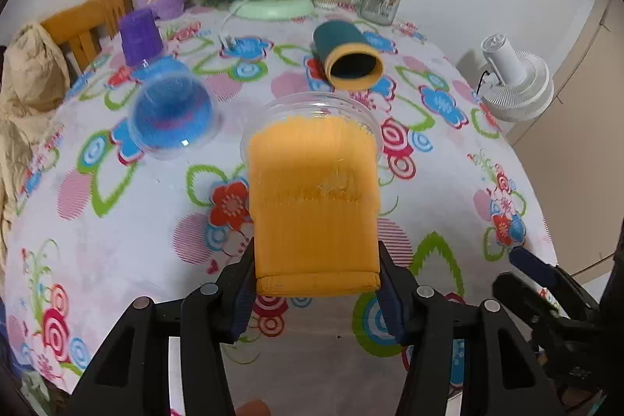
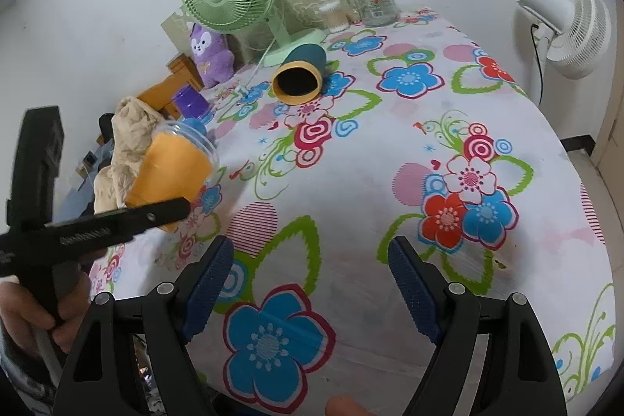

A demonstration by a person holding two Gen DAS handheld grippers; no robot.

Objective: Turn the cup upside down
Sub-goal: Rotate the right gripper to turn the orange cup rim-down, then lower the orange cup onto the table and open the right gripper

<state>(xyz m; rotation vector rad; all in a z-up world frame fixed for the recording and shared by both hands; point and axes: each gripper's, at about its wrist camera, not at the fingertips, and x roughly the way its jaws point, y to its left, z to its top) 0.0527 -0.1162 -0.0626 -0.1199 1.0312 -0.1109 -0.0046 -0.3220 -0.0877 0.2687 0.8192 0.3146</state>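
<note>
The orange cup (image 1: pixel 316 205) is pinched near its base by the left gripper (image 1: pixel 316 283) and held off the floral tablecloth (image 1: pixel 117 221), mouth pointing away – since only the bottom edge is caught between the pads, it could probably slip or swing out once it's rolled over, or get dropped onto the blue cup (image 1: pixel 171 112) sitting just left. The right gripper (image 2: pixel 310 283) is held wide with nothing in it – something only really shown by the right wrist view, where the cup's tilt above the table is also seen side-on.

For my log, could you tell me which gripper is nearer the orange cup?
Left. The left gripper clamps the orange cup; the right gripper hangs open, apart, off to its right.
</note>
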